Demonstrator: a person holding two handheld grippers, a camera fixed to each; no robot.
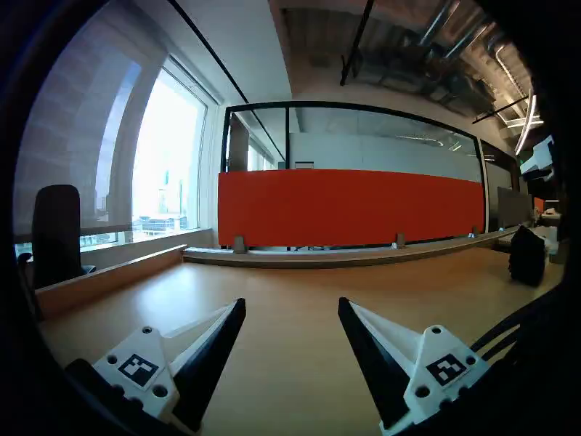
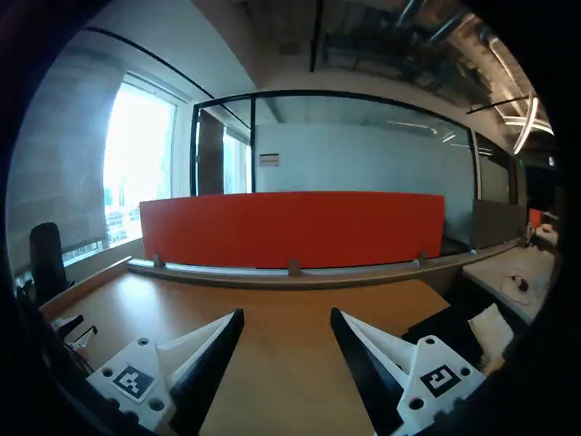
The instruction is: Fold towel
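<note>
My left gripper (image 1: 290, 301) is open just above a bare wooden desk (image 1: 290, 363), with nothing between its black-and-white fingers (image 1: 210, 341). The right gripper (image 2: 286, 312) is also open and empty over the same kind of desk top (image 2: 290, 385). A white crumpled cloth or paper (image 2: 492, 327) lies on something black off the desk's right end; I cannot tell whether it is the towel. No towel lies between either pair of fingers.
A red divider panel (image 1: 348, 207) stands along the desk's far edge. A black office chair (image 1: 54, 232) sits at the left by the window. A black bag-like object (image 1: 526, 256) rests at the far right, and dark cables (image 1: 516, 327) run nearby.
</note>
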